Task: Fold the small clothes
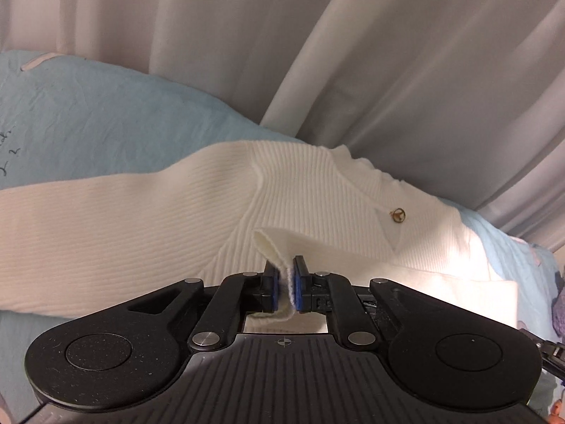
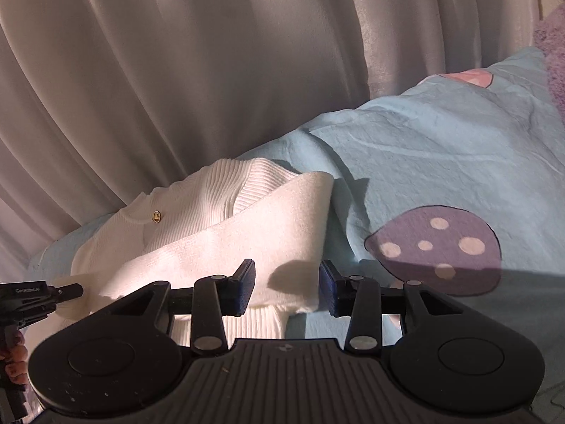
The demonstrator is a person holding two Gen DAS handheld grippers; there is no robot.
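Observation:
A white ribbed knit sweater [image 1: 148, 219] with a small gold button [image 1: 398, 215] lies on a light blue bed sheet [image 1: 106, 113]. My left gripper [image 1: 284, 275] is shut on a folded edge of the sweater and lifts it slightly. In the right wrist view the sweater [image 2: 219, 233] lies partly folded, with its button [image 2: 156, 216] at the left. My right gripper [image 2: 286, 286] is open, its fingers over the sweater's near right edge, holding nothing. The left gripper [image 2: 76, 290] shows at the left edge, pinching the cloth.
Grey-white curtains [image 1: 317, 53] hang right behind the bed, also in the right wrist view [image 2: 176, 70]. The sheet has a purple mushroom print [image 2: 434, 251] to the right of the sweater. A purple fuzzy blanket [image 2: 554, 53] lies at the far right.

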